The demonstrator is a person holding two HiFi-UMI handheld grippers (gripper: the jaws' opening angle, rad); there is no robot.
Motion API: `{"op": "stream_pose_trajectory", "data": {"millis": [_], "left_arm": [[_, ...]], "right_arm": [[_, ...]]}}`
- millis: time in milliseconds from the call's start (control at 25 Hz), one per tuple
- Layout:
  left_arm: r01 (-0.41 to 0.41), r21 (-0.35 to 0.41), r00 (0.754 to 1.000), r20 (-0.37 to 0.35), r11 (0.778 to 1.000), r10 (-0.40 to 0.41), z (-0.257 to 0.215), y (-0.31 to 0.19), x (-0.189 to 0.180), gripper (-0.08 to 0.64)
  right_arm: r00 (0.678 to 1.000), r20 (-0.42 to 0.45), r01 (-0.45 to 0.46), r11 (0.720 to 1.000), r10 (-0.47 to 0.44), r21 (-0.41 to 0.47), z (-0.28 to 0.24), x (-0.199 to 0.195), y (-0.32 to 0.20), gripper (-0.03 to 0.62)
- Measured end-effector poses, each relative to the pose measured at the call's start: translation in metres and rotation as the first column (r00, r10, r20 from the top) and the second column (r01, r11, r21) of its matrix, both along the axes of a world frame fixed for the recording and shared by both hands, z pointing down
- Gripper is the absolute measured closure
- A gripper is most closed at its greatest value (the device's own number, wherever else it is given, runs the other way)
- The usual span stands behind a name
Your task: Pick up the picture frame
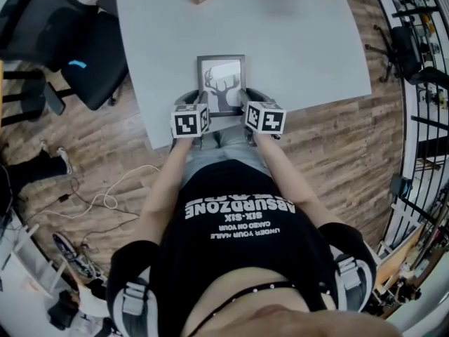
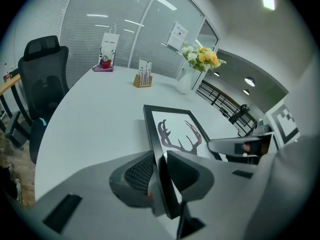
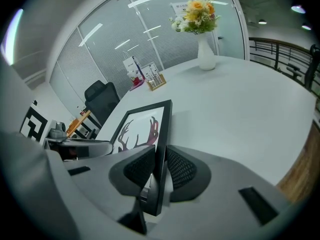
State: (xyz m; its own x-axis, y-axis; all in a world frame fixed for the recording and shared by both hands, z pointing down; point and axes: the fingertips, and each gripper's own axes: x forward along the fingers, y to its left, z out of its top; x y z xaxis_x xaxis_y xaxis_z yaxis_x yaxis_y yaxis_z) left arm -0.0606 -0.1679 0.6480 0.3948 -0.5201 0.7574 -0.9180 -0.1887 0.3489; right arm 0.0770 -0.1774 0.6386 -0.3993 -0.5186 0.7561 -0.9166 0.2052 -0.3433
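The picture frame (image 1: 222, 83), black-edged with a deer-antler print, is over the near edge of the white table (image 1: 295, 48). My left gripper (image 1: 189, 100) grips its left side near the bottom corner, and in the left gripper view the pads (image 2: 141, 171) press both faces of the frame (image 2: 175, 129). My right gripper (image 1: 254, 97) grips the right side in the same way, with the frame's edge (image 3: 162, 134) clamped between its ribbed pads (image 3: 180, 169). The frame tilts, its near end raised. Each gripper shows at the side of the other's view.
A black office chair (image 1: 77, 41) stands left of the table. On the far part of the table are a white vase of flowers (image 3: 202, 34), a small wooden holder (image 2: 143, 76) and a white paper bag (image 2: 107, 51). Railings (image 1: 421, 83) stand at the right, over wood floor.
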Motion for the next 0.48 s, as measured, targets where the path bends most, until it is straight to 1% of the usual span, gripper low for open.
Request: {"op": "stream_pose_trajectory", "data": {"millis": [480], "left_arm": [[0.008, 0.046, 1.0, -0.005, 0.999, -0.007, -0.02, -0.014, -0.004, 0.471]], "right_arm": [[1.0, -0.006, 0.008, 0.998, -0.007, 0.058, -0.02, -0.003, -0.013, 0.506]]}}
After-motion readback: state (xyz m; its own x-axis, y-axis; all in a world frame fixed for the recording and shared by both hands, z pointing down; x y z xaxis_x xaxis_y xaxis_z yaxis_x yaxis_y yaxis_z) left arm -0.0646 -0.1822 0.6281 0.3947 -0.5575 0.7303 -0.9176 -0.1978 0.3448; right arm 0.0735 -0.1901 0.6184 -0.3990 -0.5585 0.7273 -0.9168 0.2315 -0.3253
